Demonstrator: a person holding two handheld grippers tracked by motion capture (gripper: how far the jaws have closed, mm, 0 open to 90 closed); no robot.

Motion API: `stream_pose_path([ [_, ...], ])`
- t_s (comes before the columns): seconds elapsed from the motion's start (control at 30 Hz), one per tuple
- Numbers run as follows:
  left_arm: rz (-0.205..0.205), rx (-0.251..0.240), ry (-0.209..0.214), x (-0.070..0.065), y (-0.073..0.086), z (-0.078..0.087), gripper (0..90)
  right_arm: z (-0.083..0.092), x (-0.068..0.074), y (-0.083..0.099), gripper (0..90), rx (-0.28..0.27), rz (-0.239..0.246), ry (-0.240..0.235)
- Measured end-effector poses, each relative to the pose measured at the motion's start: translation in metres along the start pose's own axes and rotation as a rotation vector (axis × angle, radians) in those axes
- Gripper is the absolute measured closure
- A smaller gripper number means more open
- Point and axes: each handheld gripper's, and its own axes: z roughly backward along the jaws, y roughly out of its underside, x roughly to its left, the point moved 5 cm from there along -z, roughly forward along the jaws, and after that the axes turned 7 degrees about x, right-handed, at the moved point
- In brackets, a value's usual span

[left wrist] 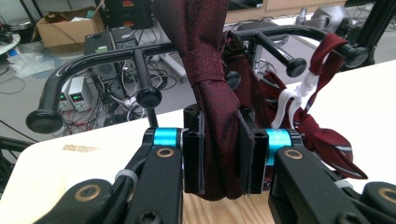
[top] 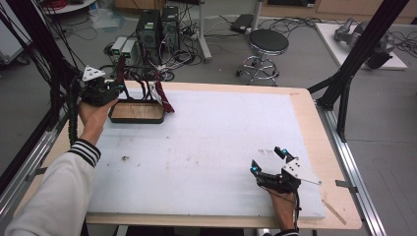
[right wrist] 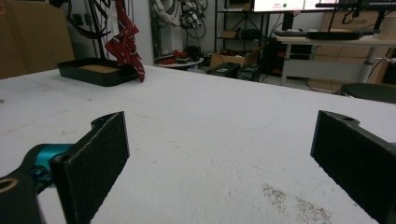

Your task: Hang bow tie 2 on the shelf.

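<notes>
L gripper (left wrist: 223,158) clamped on dark red tie (left wrist: 212,93) just below its knot, at bench's far left corner. Tie hangs over black rack (left wrist: 93,63) above tray (top: 136,113); gripping near knot prob. gives control to lift it off the bar. Second, striped tie (left wrist: 322,135) hangs beside it. R gripper (right wrist: 219,158) wide, holding nothing, parked near front right edge, out of the way.
</notes>
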Motion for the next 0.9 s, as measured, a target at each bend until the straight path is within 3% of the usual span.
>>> stream_pose_path([
  [0.13, 0.024, 0.005, -0.009, 0.002, 0.002, -0.004, 74.6, 0.000, 0.000, 0.000, 3.6, 0.001, 0.003, 0.000],
  [0.8, 0.024, 0.089, -0.026, 0.005, 0.032, -0.020, 75.0, 0.000, 0.000, 0.000, 3.6, 0.000, 0.006, 0.001],
  [0.9, 0.029, 0.131, -0.020, 0.006, 0.040, -0.023, 75.1, 0.000, 0.000, 0.000, 3.6, 0.000, 0.008, 0.002],
])
